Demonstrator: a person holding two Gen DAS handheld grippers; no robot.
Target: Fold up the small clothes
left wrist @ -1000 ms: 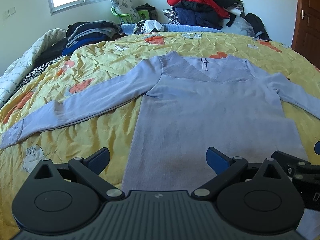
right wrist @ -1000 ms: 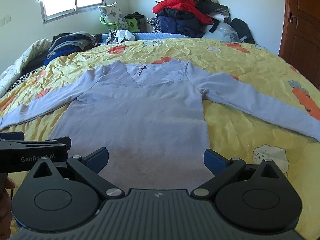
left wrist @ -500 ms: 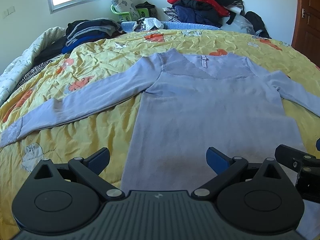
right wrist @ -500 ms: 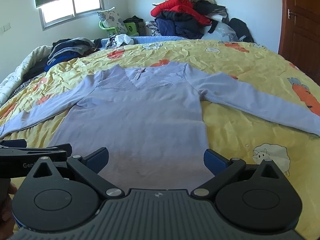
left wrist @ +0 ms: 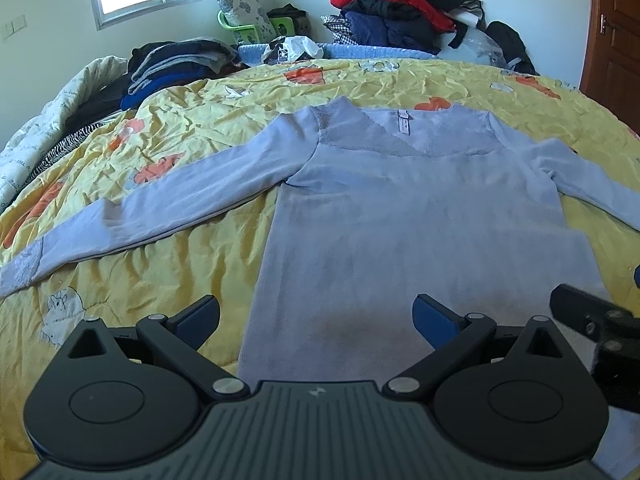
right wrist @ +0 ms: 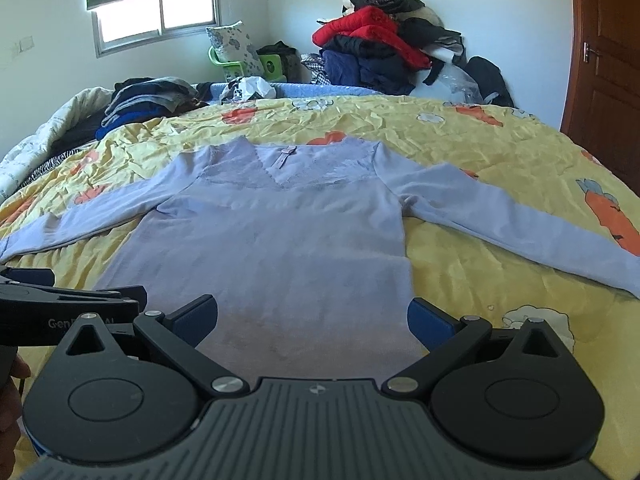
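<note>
A lavender long-sleeved top [left wrist: 420, 208] lies flat and face up on the yellow bedspread [left wrist: 160, 272], both sleeves spread sideways, neckline far from me. It also shows in the right wrist view [right wrist: 280, 240]. My left gripper [left wrist: 316, 316] is open and empty, held above the hem's left part. My right gripper [right wrist: 312, 316] is open and empty above the hem's right part. The right gripper's body shows at the right edge of the left wrist view [left wrist: 596, 320]; the left gripper's body shows at the left of the right wrist view [right wrist: 68, 304].
A stack of folded dark clothes [left wrist: 176, 64] sits at the bed's far left. A heap of red and dark garments [left wrist: 400, 8] is piled behind the bed. A brown door [right wrist: 608, 64] stands at the right. A window [right wrist: 156, 20] is on the far wall.
Both grippers have risen slightly and pulled back a little; the top sits lower and smaller in both views. The jaws stay open. The top has not moved.
</note>
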